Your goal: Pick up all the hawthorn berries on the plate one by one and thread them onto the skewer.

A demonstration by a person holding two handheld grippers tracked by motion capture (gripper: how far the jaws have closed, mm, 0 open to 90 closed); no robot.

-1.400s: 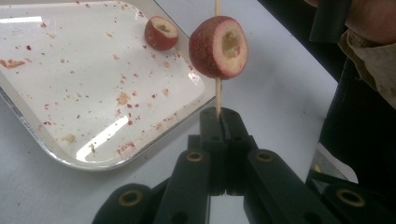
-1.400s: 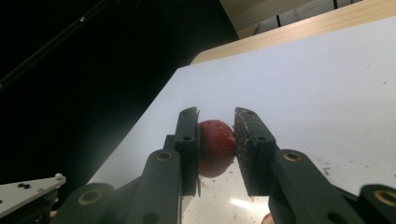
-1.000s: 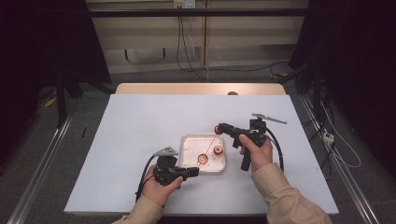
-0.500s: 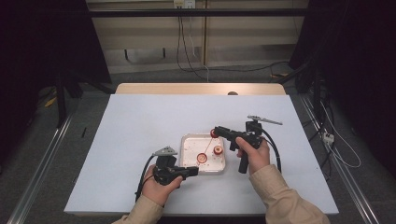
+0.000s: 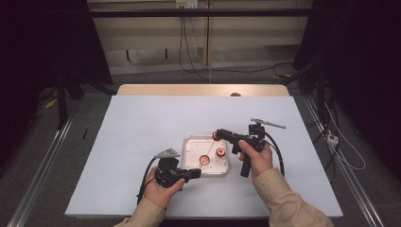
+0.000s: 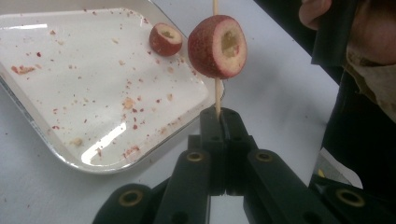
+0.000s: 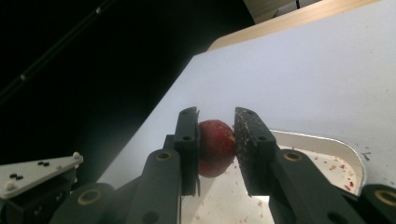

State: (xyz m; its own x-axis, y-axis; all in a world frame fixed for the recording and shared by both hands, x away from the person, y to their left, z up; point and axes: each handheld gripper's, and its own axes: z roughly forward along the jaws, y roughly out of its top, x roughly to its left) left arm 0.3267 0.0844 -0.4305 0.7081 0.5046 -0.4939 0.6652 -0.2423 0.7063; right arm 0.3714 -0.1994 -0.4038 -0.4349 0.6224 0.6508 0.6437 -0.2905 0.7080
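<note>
At about 7 o'clock on the white table (image 5: 142,127), the left gripper (image 5: 195,173) lies level in the person's left hand (image 5: 158,187), its jaws pressed together on the lower end of a thin wooden skewer (image 6: 217,95). The skewer rises toward 1 o'clock from the jaw tips and runs through a red cored fruit (image 6: 217,46), whose hollowed pale centre faces right in the left gripper view. This fruit hangs over the near right corner of the shallow white tray (image 5: 189,146), which sits at the table's centre and is flecked with red and tan crumbs. A second cored fruit (image 6: 165,39) rests on the tray floor just beside the skewered one, at its 10 o'clock. At 3 o'clock of the tray, the right gripper (image 5: 218,135) is held in the right hand (image 5: 257,158), pointing toward 9 o'clock, above the tray's far right corner. Its jaws pinch a third red fruit (image 7: 215,147), one pad on each side, clear of the tray
</note>
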